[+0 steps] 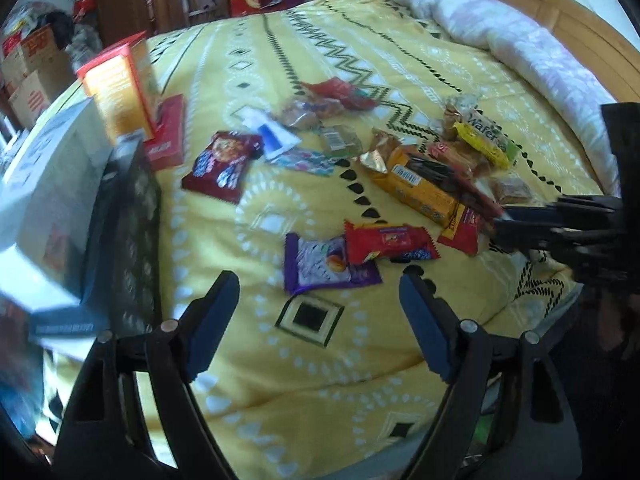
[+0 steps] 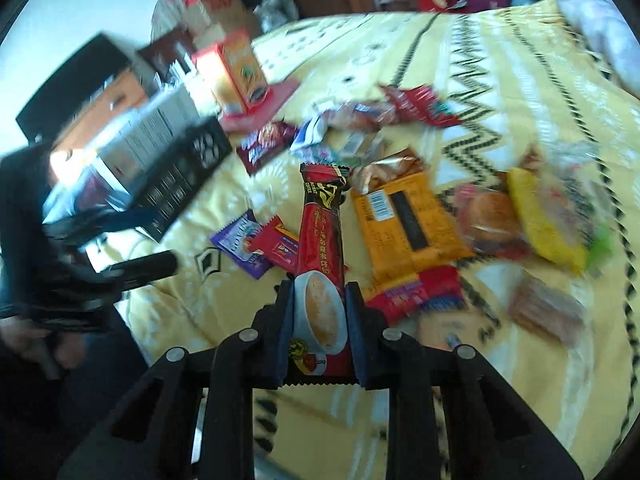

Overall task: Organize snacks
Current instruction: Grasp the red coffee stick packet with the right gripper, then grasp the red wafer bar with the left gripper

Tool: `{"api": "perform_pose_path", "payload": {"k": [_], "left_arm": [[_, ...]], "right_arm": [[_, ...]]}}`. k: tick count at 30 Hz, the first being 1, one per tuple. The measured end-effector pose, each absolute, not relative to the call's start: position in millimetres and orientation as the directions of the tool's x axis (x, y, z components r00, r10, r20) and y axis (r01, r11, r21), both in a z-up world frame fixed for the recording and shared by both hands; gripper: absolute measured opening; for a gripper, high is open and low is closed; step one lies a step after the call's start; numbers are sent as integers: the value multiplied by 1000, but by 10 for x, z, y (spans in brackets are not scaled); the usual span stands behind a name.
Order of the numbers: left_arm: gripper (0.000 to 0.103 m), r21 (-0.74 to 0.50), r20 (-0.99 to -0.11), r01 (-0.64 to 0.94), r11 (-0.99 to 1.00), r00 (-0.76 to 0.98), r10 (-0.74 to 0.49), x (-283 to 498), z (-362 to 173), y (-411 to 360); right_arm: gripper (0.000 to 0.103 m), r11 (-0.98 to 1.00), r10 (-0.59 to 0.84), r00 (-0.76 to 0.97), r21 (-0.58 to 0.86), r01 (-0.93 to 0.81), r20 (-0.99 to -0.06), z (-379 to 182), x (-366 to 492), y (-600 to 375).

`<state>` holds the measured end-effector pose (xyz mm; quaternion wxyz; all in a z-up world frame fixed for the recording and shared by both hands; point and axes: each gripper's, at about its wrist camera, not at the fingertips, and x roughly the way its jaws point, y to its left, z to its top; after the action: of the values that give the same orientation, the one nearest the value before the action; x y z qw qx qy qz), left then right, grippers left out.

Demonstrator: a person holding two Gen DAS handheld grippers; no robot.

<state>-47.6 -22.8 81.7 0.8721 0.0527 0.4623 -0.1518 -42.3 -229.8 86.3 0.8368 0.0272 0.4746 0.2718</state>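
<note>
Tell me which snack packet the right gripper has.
The long red coffee sachet with a cup printed on it, clamped in the right gripper. The other packets, like the orange biscuit pack, lie loose on the yellow bedspread.

A yellow patterned bedspread (image 1: 260,380), a rumpled pale quilt (image 1: 500,28) and cardboard boxes (image 1: 32,76).

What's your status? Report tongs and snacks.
Right tongs shut on red coffee sachet. Left tongs open, empty, over purple packet. Black crate left, nothing blocking.
</note>
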Motion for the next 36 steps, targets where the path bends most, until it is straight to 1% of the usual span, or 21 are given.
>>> {"api": "perform_pose_path", "payload": {"k": [3,6,8,10,13,15,16,17,18,19,20,21,24,27,28,29,30,31,32,34,36], "left_arm": [[82,-55,-806,432,900,513,-295,-327,762,-443],[82,-1,-807,549,836,493,-325,-206,632,-694],[82,21,-825,603,797,460,-327,-153,527,-802],[83,15,-848,641,767,414,-330,-96,404,-852],[82,67,-874,646,760,406,-268,-62,233,-867],[77,38,-883,618,785,389,-263,-59,218,-833],[70,6,-890,590,808,372,-265,-60,260,-810],[59,-19,-894,570,822,359,-270,-63,292,-793],[52,-62,-893,556,829,340,-295,-69,330,-773],[45,-135,-886,539,832,309,-344,-76,380,-746],[40,-169,-882,527,833,296,-366,-82,394,-732],[40,-178,-882,519,836,294,-370,-93,406,-730],[40,-149,-885,534,832,303,-353,-140,380,-775],[41,-144,-878,554,820,311,-364,-164,373,-794],[44,-141,-876,560,816,314,-366,-151,372,-799],[50,-138,-875,570,810,313,-369,-154,365,-810],[53,-131,-874,579,805,316,-369,-147,361,-837],[60,-117,-872,589,800,325,-366,-145,353,-858],[64,-91,-871,598,796,340,-355,-125,342,-881],[65,-34,-865,604,796,382,-326,-123,334,-913],[67,-15,-860,605,796,398,-320,-100,334,-919]], "right_arm": [[28,866,480,420,338,-370,-770,920,-623,-2534],[28,873,478,423,365,-323,-770,909,-770,-2707],[28,875,481,422,389,-290,-768,879,-841,-2818],[28,872,488,426,415,-258,-762,865,-892,-2909],[29,870,493,429,431,-239,-757,845,-911,-2974],[29,871,492,429,433,-233,-758,818,-902,-2988],[29,869,495,431,438,-230,-755,814,-895,-2993],[29,867,499,432,443,-229,-752,808,-887,-3002],[29,865,502,432,446,-229,-749,807,-875,-2995],[29,865,502,433,447,-229,-748,802,-870,-2993],[29,864,503,434,449,-228,-747,797,-863,-2989],[29,862,506,434,453,-228,-745,784,-854,-2988],[29,859,511,437,459,-227,-740,778,-827,-2961],[29,859,512,433,460,-227,-742,760,-829,-2954],[29,859,511,432,460,-225,-743,751,-831,-2964],[29,860,510,432,460,-221,-744,738,-830,-2976],[29,860,509,432,463,-216,-744,725,-828,-2993],[29,859,510,433,468,-209,-743,713,-823,-3013],[29,858,512,433,472,-205,-742,706,-821,-3028],[29,857,512,437,476,-197,-740,697,-818,-3052],[29,857,512,437,477,-197,-739,689,-813,-3062]]}}
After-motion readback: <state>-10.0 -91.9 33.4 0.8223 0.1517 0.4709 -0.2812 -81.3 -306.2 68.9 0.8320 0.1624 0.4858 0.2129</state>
